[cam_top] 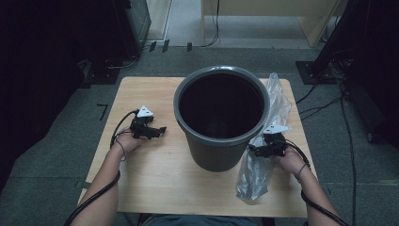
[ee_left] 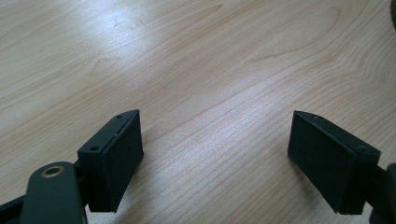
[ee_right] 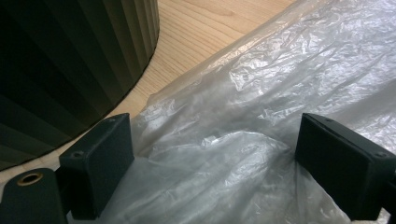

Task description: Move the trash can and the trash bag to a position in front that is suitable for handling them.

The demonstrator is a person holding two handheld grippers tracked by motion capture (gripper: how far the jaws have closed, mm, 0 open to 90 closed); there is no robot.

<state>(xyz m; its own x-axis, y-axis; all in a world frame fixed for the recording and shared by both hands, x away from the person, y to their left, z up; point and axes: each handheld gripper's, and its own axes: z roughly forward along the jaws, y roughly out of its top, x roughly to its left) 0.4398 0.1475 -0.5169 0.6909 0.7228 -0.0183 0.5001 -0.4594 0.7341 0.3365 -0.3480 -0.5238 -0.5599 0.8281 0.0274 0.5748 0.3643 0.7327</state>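
Nearest the person, both forearms come in over the counter [cam_top: 155,183], a pale wood top. Right tongs [cam_top: 263,149] sit low over a clear plastic bag [cam_top: 263,155], jaws spread wide with crumpled film lying between the pads but not pinched; nothing held yet. Left tongs [cam_top: 151,131] hover over bare wood, jaws equally wide apart and empty, well apart from the bag. The bag lies in a long rumpled strip along the counter's right side, just beside the bin [cam_top: 221,123] and running from the near edge toward the far corner. Judged: very light, limp, slippery film; it will slide and collapse rather than lift as a shape, so best taken by a gathered fold or an edge near the mouth, with a firm pinch; which end is the mouth I cannot tell. The bin, a dark grey ribbed plastic bucket, stands upright mid-counter; its inside looks empty, dark to the bottom, no liner. Beyond lie grey floor and cables.
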